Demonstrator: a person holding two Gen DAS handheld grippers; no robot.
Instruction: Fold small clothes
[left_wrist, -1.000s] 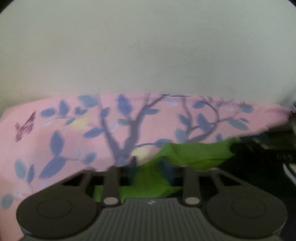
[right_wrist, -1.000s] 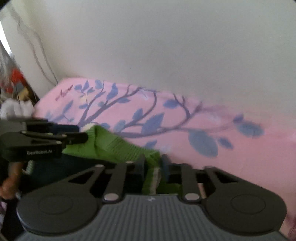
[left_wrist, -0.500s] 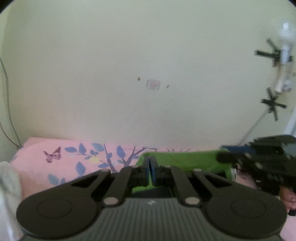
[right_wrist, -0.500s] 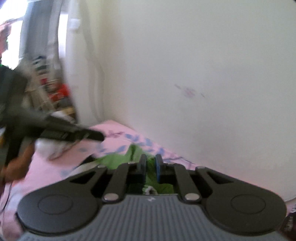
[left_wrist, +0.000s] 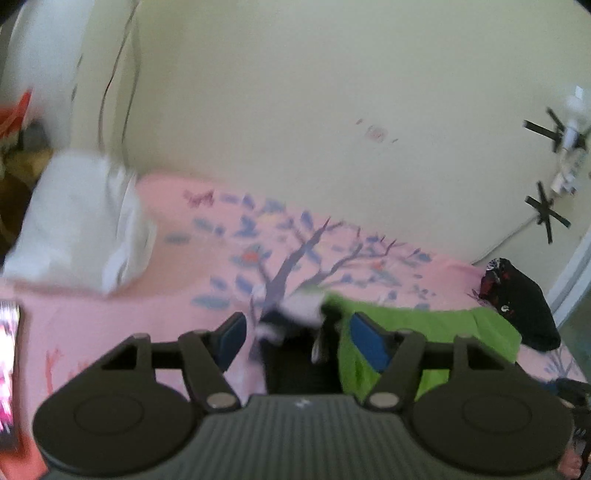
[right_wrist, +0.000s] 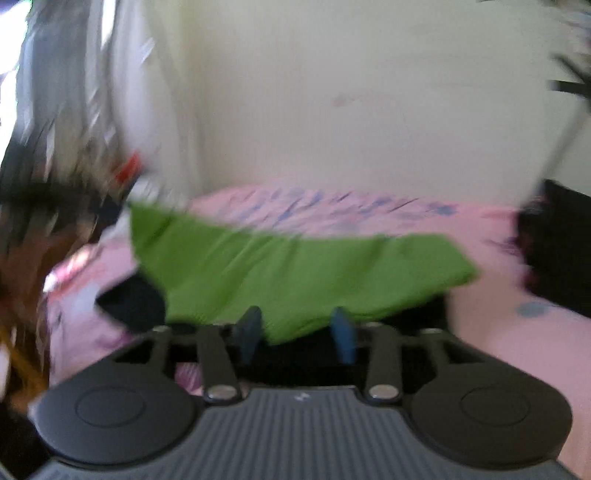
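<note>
We have both claws over the pink bedsheet printed with blue leafy branches, and both are letting go. The left claw has its blue pads spread and its jaws are opening; between them sits a blurred white and dark piece of cloth that we cannot identify, and neither pad presses on it. The bright green knitted garment lies just ahead and to the right of this claw, one edge drooping in front of the right-hand pad. A white pillow sits far to its left, and a black bundle of cloth lies beyond the green knit to the right.

The right claw is likewise opening. The same green garment spreads broad and flat directly ahead of it, its near hem hanging into the gap between the pads without being pinched, as far as the blur allows. A dark fabric shows under the knit to the left.

We judge the knit light, soft and limp, with enough texture to hold well in the pads. It will sag and stretch from any single hold, so we would take it at two corners of one edge, one claw each, pinching through the full thickness.
</note>
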